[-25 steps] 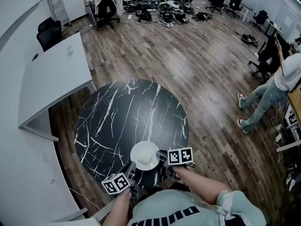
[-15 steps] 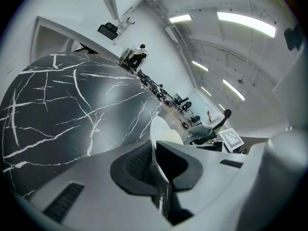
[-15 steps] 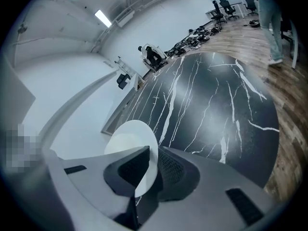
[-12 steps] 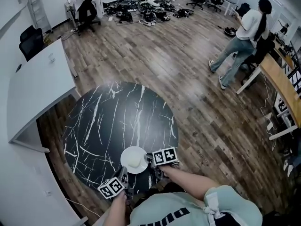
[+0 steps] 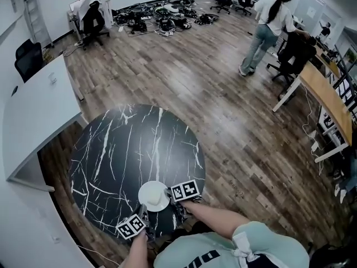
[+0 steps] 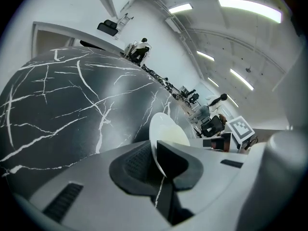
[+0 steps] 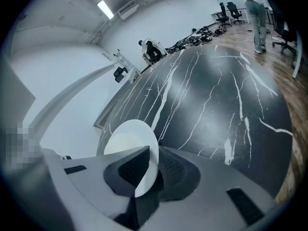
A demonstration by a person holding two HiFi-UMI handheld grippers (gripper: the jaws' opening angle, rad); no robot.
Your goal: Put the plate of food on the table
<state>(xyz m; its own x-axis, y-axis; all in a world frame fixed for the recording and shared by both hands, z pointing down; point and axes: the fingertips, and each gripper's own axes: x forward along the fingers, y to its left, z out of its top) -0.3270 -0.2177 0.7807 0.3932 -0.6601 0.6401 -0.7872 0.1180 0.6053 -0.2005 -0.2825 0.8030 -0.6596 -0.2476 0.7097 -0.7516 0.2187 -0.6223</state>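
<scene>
A small white plate [image 5: 153,196] with a pale lump of food [image 5: 159,195] on it is over the near edge of the round black marble table [image 5: 134,155]. My left gripper [image 5: 143,212] is shut on the plate's near-left rim, and my right gripper [image 5: 169,197] is shut on its right rim. In the left gripper view the plate [image 6: 166,131] stands edge-on between the jaws, with the food [image 6: 174,137] showing. In the right gripper view the plate [image 7: 130,138] is pinched the same way. Whether the plate touches the tabletop cannot be told.
A white desk [image 5: 33,108] stands left of the table. A person [image 5: 269,18] stands at the far right by a wooden desk [image 5: 326,99] and office chairs [image 5: 293,52]. Cables and gear [image 5: 162,13] lie on the far floor; a seated person [image 5: 83,7] is at the back.
The view has swung: the table and plate have slid left and down in the picture. The standing person has walked from the right side towards the back. Both grippers keep hold of the plate.
</scene>
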